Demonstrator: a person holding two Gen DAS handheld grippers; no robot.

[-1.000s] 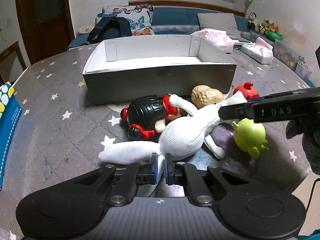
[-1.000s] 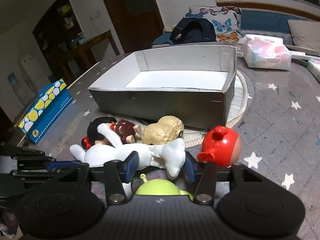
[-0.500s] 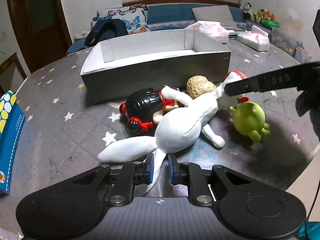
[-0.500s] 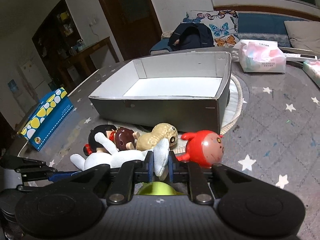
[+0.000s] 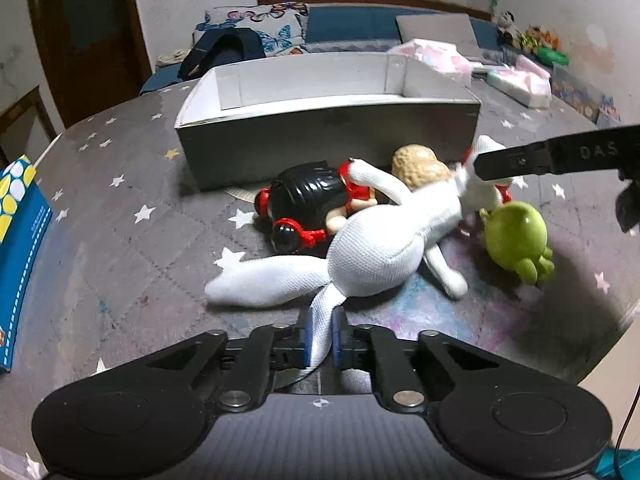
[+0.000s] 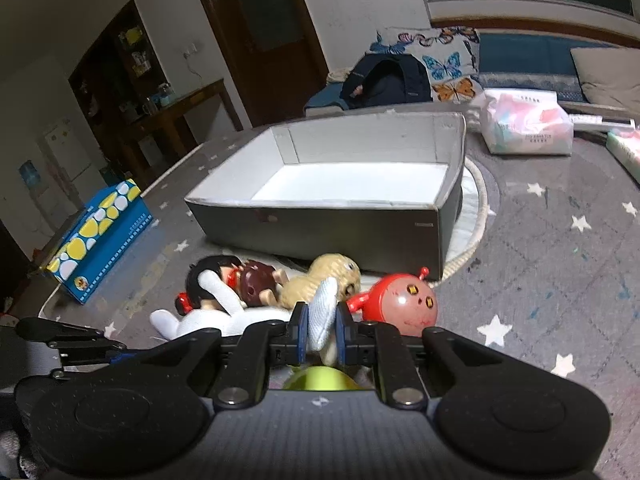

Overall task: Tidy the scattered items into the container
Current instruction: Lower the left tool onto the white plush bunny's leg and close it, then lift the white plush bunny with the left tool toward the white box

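Our two claws, left point(image 5: 321, 334) and right point(image 6: 319, 332), each pinch one limb of the one white doll point(image 5: 384, 248), four toys beyond.

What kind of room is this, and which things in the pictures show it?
Most likely a living room in a home. A sofa with a butterfly cushion stands behind the star-patterned table, a wooden door is nearby, and toys lie beside a box.

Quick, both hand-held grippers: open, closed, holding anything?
Left hand-held gripper: closing on a thin limb of the white plush toy.
Right hand-held gripper: shut on another limb of the same toy.
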